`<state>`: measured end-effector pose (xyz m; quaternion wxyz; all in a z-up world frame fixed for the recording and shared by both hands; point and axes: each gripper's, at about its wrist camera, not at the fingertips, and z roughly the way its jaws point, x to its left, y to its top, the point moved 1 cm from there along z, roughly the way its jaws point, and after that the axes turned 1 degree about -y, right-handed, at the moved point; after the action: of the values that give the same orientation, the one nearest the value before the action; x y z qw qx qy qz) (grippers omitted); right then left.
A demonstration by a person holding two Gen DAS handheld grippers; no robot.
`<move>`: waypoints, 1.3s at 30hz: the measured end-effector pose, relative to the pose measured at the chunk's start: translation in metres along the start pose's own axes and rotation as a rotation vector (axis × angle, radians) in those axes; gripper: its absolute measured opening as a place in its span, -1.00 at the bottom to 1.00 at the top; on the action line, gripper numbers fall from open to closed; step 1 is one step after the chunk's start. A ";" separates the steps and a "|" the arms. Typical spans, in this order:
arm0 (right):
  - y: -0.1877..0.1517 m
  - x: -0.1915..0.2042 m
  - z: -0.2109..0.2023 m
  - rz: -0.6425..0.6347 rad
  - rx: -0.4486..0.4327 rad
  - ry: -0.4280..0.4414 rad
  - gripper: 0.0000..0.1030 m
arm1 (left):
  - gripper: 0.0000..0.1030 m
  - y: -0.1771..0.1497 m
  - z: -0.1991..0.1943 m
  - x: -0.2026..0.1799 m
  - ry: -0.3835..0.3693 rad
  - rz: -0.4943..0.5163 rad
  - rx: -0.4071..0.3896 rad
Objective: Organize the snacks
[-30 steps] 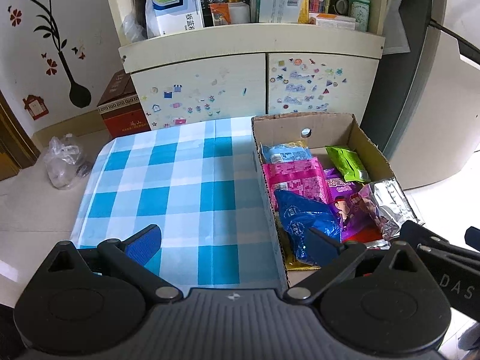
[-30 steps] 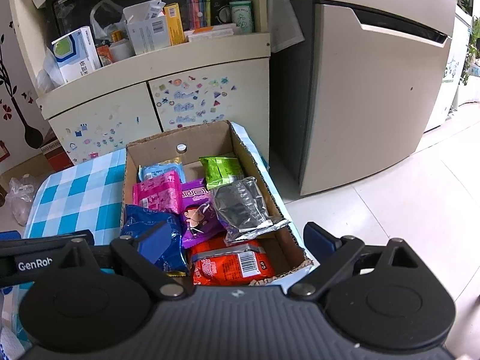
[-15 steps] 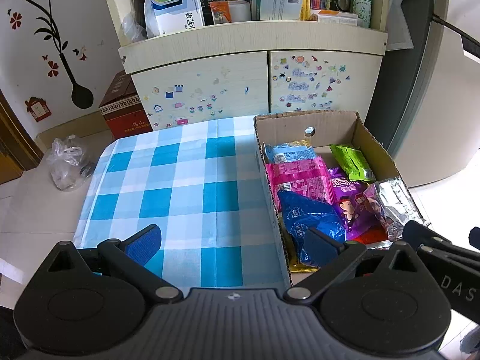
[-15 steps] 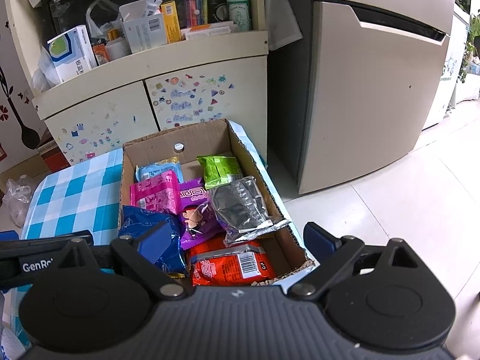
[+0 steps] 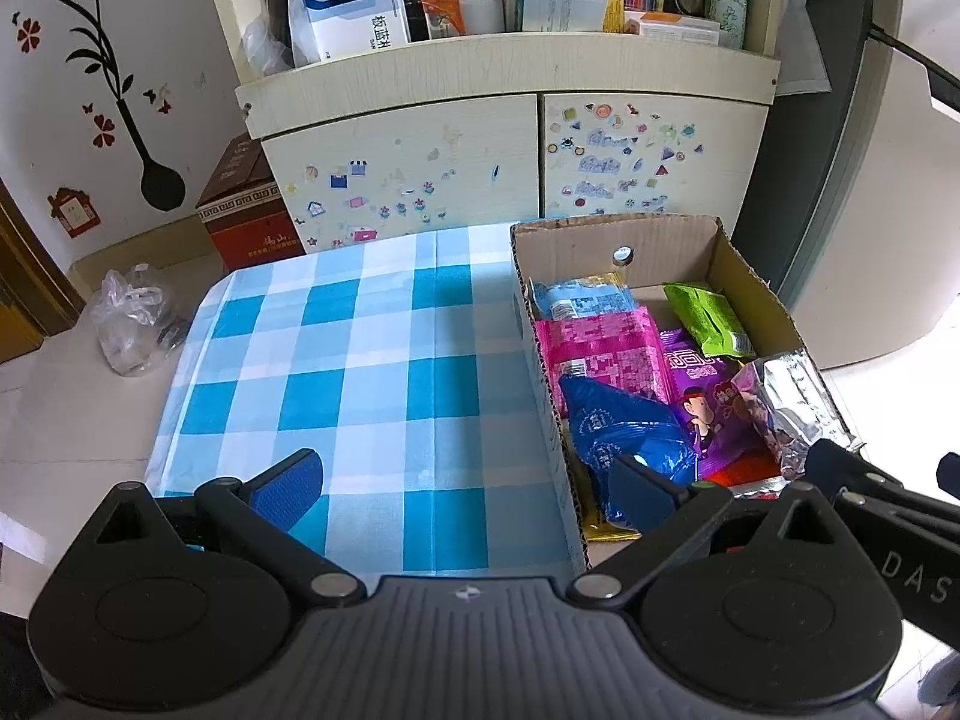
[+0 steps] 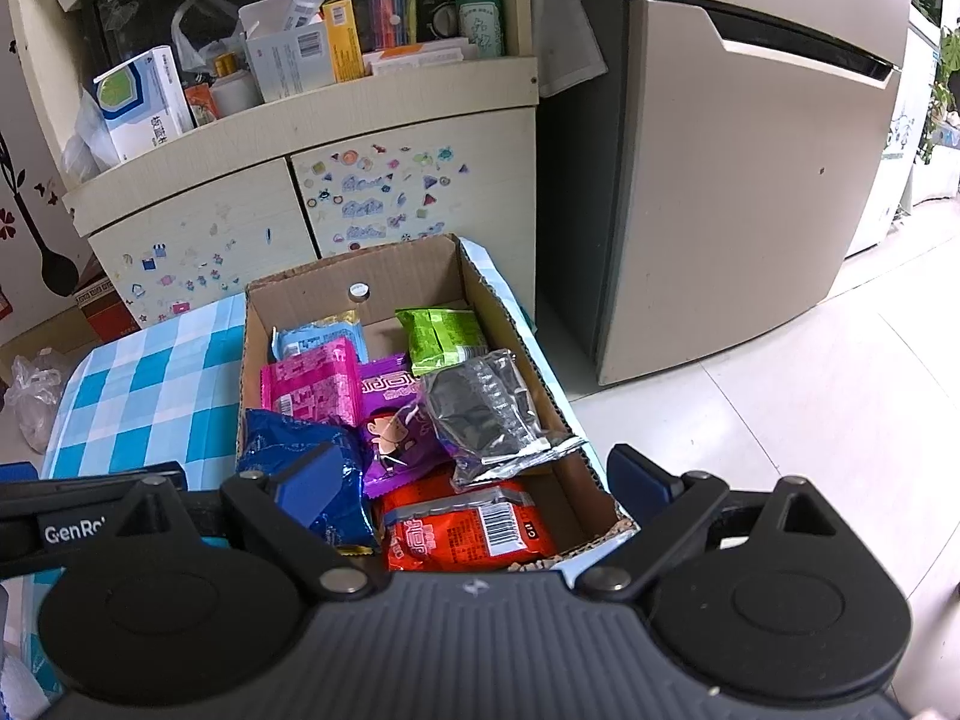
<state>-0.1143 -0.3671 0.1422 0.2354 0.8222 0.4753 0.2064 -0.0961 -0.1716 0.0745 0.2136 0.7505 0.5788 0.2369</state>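
Cardboard box (image 6: 360, 276) on checked worktop (image 5: 360, 372), holding pink (image 6: 312, 384), blue (image 6: 288, 444), purple (image 6: 396, 420), green (image 6: 444, 330), silver (image 6: 486, 408) and red snack packets (image 6: 468, 531), green at box's 1 o'clock, left hand-held gripper (image 5: 465, 483) and right hand-held gripper (image 6: 471, 474) both spread wide, empty.

Ahead of me a pale cabinet (image 5: 510, 150) stands against the far wall, its two doors dotted with small stickers and its open shelf (image 6: 288, 60) crowded with boxes and bottles. To the left, the white wall (image 5: 90, 30) bears a black vine decal with red flowers. A red-brown carton (image 5: 246, 204) sits on the floor beside the cabinet, and a clear plastic bag (image 5: 135, 324) lies nearer on the pale tiles (image 6: 810, 408). On the right stands a beige fridge (image 6: 750, 180). Daylight comes from the far right.
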 end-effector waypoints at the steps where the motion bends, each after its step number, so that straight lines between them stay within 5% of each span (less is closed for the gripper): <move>1: 0.000 0.000 0.000 -0.001 0.000 0.000 0.84 | 1.00 0.000 0.000 0.000 0.000 -0.001 0.001; 20: -0.004 0.010 0.000 -0.016 0.001 0.045 0.84 | 1.00 -0.006 -0.004 0.013 0.011 -0.004 0.021; 39: -0.041 0.059 -0.010 -0.107 -0.006 0.101 0.84 | 1.00 -0.043 -0.006 0.072 0.035 -0.045 0.054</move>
<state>-0.1207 -0.2950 0.1327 0.2244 0.7836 0.5290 0.2361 -0.1169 -0.0910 0.0618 0.1885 0.7385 0.6053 0.2296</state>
